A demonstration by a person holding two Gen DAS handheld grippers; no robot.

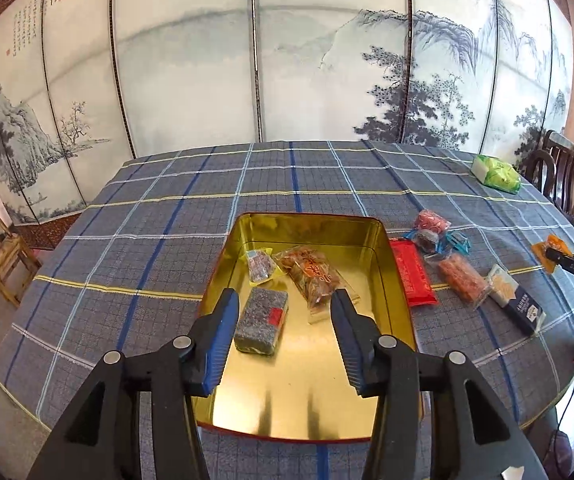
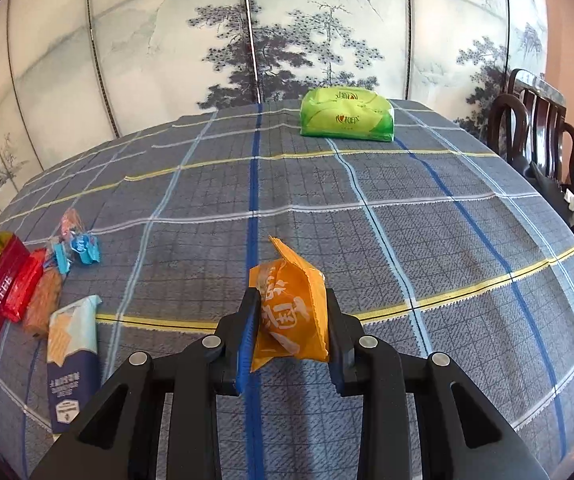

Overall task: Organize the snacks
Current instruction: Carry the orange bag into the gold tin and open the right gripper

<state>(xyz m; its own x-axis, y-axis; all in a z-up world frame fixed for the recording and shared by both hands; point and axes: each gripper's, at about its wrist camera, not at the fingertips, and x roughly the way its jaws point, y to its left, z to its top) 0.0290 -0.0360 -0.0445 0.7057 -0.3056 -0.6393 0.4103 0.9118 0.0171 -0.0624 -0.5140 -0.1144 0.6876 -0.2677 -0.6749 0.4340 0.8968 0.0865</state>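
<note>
Right hand-held gripper [image 2: 289, 320] pinches a crinkled orange snack packet [image 2: 291, 316], white lettering.

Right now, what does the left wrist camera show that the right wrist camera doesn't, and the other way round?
Only the left wrist view shows inside the gold rectangular tin: a grey speckled block snack and a clear bag of brown snacks, with the left tongs open above. Only the right wrist view shows the right tongs shut on the orange foil packet. Both show the green tissue pack and red flat wrapper.
</note>
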